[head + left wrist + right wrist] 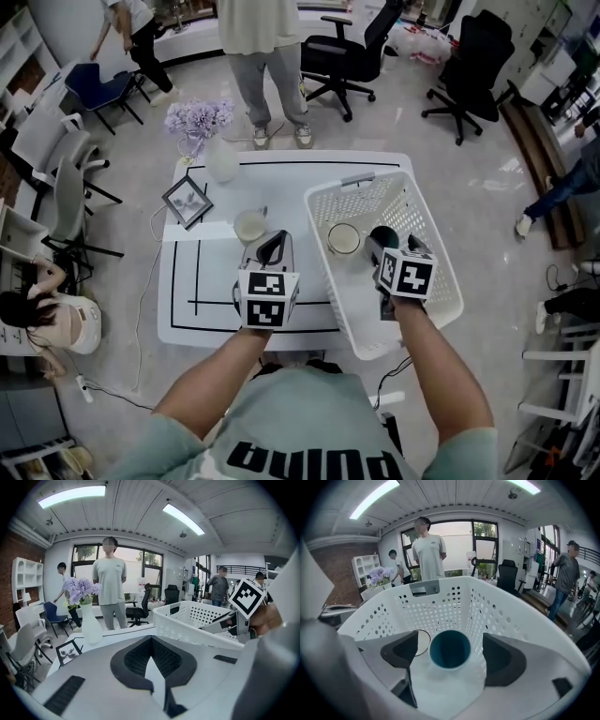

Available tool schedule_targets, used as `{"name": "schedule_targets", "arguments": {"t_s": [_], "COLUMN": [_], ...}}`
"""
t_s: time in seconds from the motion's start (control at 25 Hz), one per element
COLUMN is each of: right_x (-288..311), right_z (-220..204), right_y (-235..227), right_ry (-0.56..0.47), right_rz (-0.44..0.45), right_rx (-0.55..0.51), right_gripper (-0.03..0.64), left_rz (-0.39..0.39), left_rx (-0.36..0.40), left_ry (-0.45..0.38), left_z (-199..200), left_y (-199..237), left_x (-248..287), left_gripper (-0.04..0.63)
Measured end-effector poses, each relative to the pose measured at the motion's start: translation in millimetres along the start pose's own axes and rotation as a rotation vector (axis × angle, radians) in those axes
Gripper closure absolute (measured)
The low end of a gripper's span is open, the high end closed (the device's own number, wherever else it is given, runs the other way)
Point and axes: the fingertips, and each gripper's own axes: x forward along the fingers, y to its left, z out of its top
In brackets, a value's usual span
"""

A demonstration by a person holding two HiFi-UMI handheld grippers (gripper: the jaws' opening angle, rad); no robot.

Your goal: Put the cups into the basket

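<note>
Right hand-held gripper (450, 655): jaws apart, teal cup (450, 648) released in basket (454, 599). Left hand-held gripper (152, 662): clenched, empty. Next step, likely: fetching cream cup (249, 226) from table (291, 187).

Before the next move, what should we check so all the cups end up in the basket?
1. Teal cup is inside the basket: ok.
2. Right gripper has let go of it, with the jaws apart and a gap on each side of the teal cup: ok.
3. Cream cup is inside the basket: ok.
4. Every cup is in: not ok. A white cup stands on the table, outside the basket.
5. Left gripper is ready to grab: not ok. Its jaws are together and hold nothing.
6. The basket has room for one more: ok, bare floor shows.
</note>
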Motion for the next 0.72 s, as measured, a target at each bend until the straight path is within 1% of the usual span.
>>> {"name": "schedule_targets", "arguments": {"t_s": [0.28, 0.44, 0.72], "right_x": [-42, -65, -103], "right_z": [42, 52, 59], "right_y": [29, 49, 93], "right_ry": [-0.167, -0.213, -0.289], "right_rz": [0.028, 0.063, 0.132], "right_rx": [-0.077, -0.085, -0.134], "right_gripper": [0.209, 0.209, 0.215], "left_rz": [-0.004, -0.010, -0.018], "left_rx": [0.000, -0.002, -0.023], "left_ry": [-0.022, -0.042, -0.077], "left_z": [6, 13, 26], "left_y": [1, 0, 2], "left_x": [-15, -25, -45], "left_gripper": [0.589, 0.589, 0.589]}}
